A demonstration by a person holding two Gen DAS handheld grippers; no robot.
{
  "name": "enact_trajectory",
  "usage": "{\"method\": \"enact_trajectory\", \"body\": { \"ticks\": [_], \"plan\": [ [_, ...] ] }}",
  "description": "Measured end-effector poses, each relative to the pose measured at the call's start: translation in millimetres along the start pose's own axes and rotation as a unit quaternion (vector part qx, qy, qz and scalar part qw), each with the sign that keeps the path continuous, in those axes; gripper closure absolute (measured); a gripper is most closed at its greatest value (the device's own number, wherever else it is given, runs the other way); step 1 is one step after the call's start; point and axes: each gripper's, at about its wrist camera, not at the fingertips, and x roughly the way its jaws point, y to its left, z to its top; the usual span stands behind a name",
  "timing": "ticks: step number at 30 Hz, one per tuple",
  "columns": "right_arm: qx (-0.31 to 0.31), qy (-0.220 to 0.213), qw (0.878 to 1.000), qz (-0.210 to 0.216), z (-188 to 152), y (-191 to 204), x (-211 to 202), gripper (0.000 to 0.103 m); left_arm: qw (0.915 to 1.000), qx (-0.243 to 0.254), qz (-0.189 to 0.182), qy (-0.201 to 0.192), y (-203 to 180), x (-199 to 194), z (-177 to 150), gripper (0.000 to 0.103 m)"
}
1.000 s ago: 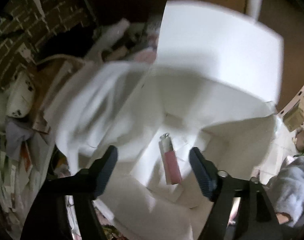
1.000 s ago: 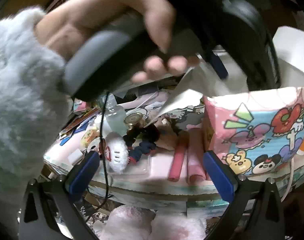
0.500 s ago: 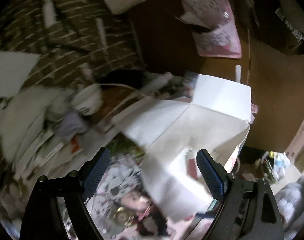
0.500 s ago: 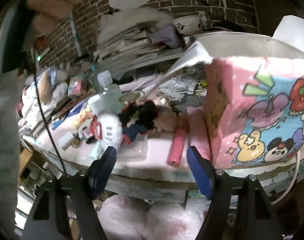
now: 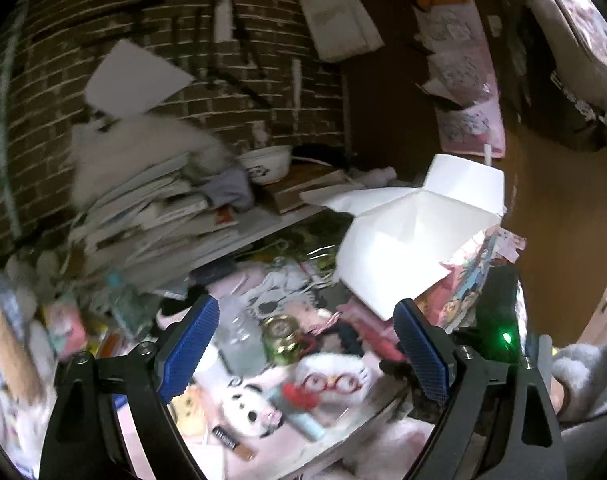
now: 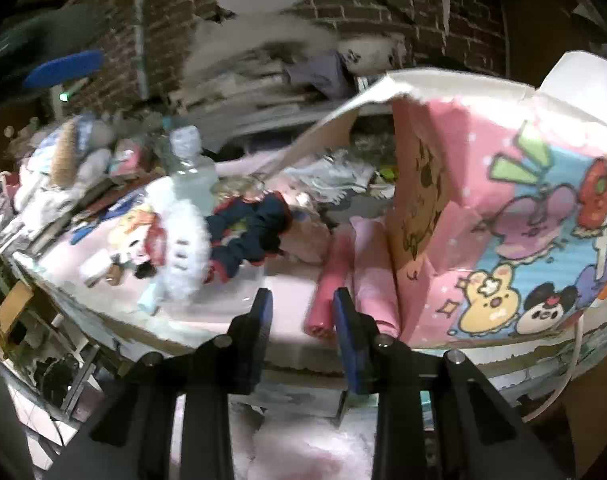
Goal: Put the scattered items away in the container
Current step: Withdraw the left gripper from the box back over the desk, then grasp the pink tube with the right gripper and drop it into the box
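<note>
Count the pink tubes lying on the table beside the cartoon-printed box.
2: a darker pink tube and a paler pink tube, side by side against the box. Clutter may hide more.

No legible text anywhere.

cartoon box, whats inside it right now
The cartoon box stands with its white flaps open, but both views catch only outer walls and flap undersides. Its contents are hidden from here.

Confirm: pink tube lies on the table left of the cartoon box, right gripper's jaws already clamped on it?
Not clamped. In the right wrist view the right gripper is closing with nothing between its pads; the pink tube lies just beyond them, on the table left of the cartoon box as you said.
</note>
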Motion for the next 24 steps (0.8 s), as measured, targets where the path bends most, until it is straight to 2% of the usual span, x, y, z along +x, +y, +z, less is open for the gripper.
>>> {"method": "enact_trajectory", "body": {
  "ticks": [8, 11, 16, 20, 24],
  "plan": [
    [0.002, 0.019, 0.999, -0.028, 4.9, 3.7, 28.7, 0.075, 0.9989, -0.047, -0.005, -0.002, 17.5, -3.7, -32.1, 0.014],
    [-0.007, 0.01, 0.999, -0.042, 3.4, 4.9, 33.0, 0.076, 0.9981, -0.061, 0.0, 0.011, 20.3, 4.2, -41.0, 0.014],
    [-0.019, 0.0, 0.998, -0.059, 3.4, 8.3, 34.3, 0.077, 0.9963, -0.083, -0.014, 0.015, 22.2, 9.0, -49.2, 0.014],
    [-0.025, -0.001, 0.998, -0.053, 3.7, 11.7, 34.2, 0.088, 0.9963, -0.083, -0.014, 0.015, 21.8, 7.7, -49.6, 0.014],
    [-0.025, 0.0, 0.998, -0.052, 3.1, 11.1, 32.5, 0.089, 0.9961, -0.087, -0.012, 0.011, 20.4, 6.0, -50.4, 0.014]
  ]
}}
